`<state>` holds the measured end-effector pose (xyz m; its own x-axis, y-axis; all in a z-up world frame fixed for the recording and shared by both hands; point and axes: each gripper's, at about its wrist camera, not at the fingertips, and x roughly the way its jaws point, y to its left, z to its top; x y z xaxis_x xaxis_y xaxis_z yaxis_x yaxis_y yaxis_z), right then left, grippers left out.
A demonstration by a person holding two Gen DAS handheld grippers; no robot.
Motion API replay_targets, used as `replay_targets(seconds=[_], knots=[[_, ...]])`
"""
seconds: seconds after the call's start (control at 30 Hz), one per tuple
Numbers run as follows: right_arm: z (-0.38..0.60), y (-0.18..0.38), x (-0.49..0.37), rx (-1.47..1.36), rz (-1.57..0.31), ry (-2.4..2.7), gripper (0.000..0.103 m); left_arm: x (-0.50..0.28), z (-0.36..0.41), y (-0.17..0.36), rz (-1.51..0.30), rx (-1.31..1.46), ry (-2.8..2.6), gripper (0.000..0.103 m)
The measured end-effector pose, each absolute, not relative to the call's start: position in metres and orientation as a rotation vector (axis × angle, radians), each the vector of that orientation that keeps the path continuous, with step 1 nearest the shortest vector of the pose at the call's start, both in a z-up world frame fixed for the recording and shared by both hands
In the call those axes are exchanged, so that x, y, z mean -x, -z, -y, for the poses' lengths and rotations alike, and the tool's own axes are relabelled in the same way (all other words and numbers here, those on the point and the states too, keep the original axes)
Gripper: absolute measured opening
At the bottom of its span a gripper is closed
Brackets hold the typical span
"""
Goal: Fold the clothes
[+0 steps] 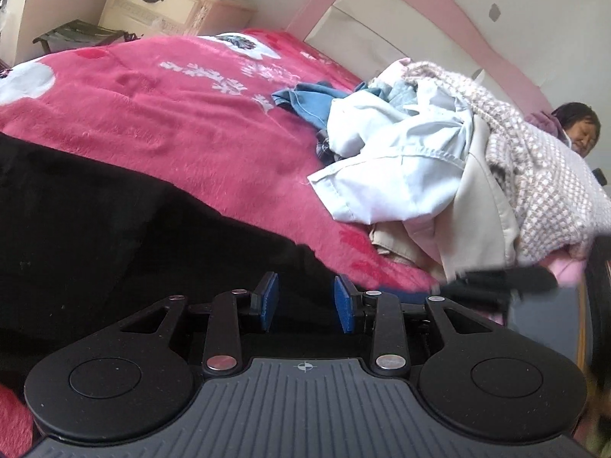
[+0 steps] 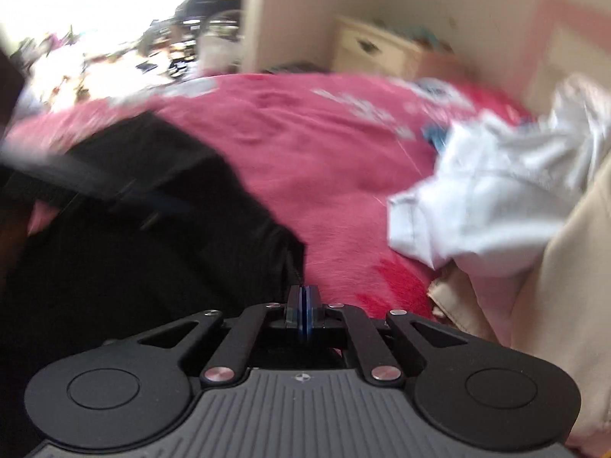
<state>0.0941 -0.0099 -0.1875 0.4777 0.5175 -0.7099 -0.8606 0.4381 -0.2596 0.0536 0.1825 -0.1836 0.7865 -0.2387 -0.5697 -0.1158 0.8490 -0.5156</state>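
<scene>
Left wrist view: the left gripper (image 1: 305,301) has its 2 blue pads partly apart, with only a gap showing between them; it hovers low over the black garment (image 1: 114,236), which lies spread across the near part of the bed (image 1: 172,114). I cannot tell whether the pads touch the cloth, but they pinch nothing. To its right a dark blurred shape, probably the right gripper seen from the side, crosses near the garment's far edge.

In the right wrist view, which is motion-blurred, the right gripper (image 2: 303,315) has its pads pressed flat together. It sits right at the black garment's corner, where the cloth meets the pink blanket, but no fabric shows between the pads, so it looks closed on nothing or at most a sliver I cannot make out.

Further out, toward the headboard end of the bed, a pile of clothes (image 1: 420,160) waits: pale blue, denim, cream and a checked knit. A nightstand (image 1: 164,4) stands beyond the far side, and a person sits past the pile.

The step in hand looks like laying the black garment out and taking its edges for a 1st fold. Next, each gripper needs a firm pinch on a corner of the near edge; the right one would have to open and close again on the cloth.
</scene>
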Motion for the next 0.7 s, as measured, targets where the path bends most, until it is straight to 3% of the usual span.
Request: replay_targets(seconds=[0.2,0.27,0.33,0.37,0.57,0.7], knots=[[0.008,0.229,-0.036,1.044,-0.282,-0.916,0.003,-0.068,-0.172,0.196,-0.697,0.537,0.025,0.034],[0.011,0.233,-0.031,1.091,-0.257,-0.936,0.009,-0.071,-0.168,0.201,-0.717,0.512,0.0,0.034],[0.016,0.223,-0.035,1.045,-0.295,-0.954,0.029,-0.072,-0.167,0.206,-0.723,0.503,-0.013,0.034],[0.02,0.215,-0.04,0.994,-0.325,-0.964,0.031,-0.072,-0.167,0.208,-0.722,0.501,-0.015,0.034],[0.041,0.159,-0.114,0.431,-0.618,-0.993,0.034,-0.07,-0.167,0.213,-0.721,0.461,-0.009,0.034],[0.028,0.161,-0.154,0.31,-0.725,-0.921,0.034,-0.069,-0.167,0.215,-0.716,0.459,-0.006,0.034]])
